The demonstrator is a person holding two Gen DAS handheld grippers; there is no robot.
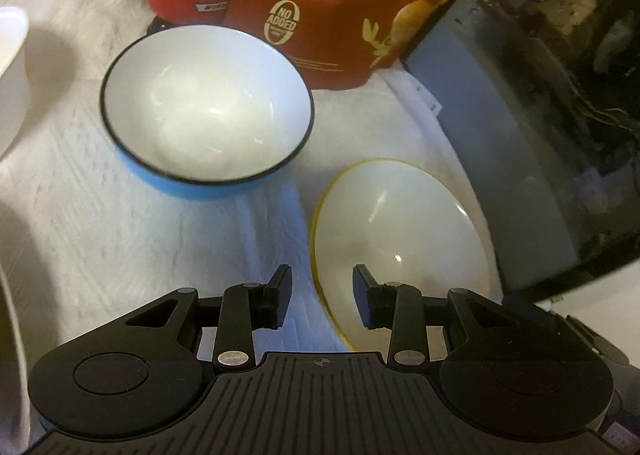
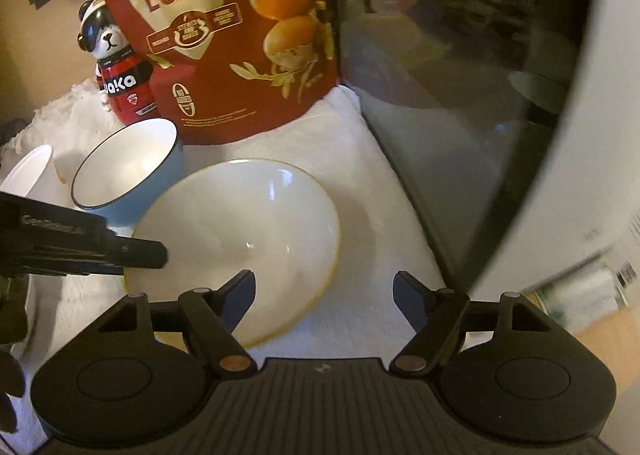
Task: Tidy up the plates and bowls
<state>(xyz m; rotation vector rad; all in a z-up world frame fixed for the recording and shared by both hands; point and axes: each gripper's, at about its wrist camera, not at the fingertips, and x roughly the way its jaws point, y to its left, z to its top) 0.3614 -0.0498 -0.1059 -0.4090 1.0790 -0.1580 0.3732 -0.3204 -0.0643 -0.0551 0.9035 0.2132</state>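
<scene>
Fingers first: my left gripper (image 1: pixel 322 297) is parted with nothing between the pads, hovering just over the near-left rim of the yellow-rimmed bowl (image 1: pixel 400 243). My right gripper (image 2: pixel 324 301) is spread wider, also holding nothing, poised over that same bowl's near edge. So both hands are free and nothing is lifted yet.

Moving outward: the yellow-rimmed bowl sits on the white cloth (image 1: pixel 120 223), tilted by the look of it, close to the dark glass-fronted appliance (image 1: pixel 540 115) on the right. Farther and to the left stands the blue bowl (image 1: pixel 206 111), upright and empty, near the yellow one though I cannot tell whether they touch. At the far left edge, a white dish (image 1: pixel 10 75) peeks in. Behind them, the red quail-egg pouch (image 2: pixel 224 27) and the bear figurine (image 2: pixel 116 71).

My read: bowls lie separate, nothing nested or stacked, so the organizing looks barely begun.
</scene>
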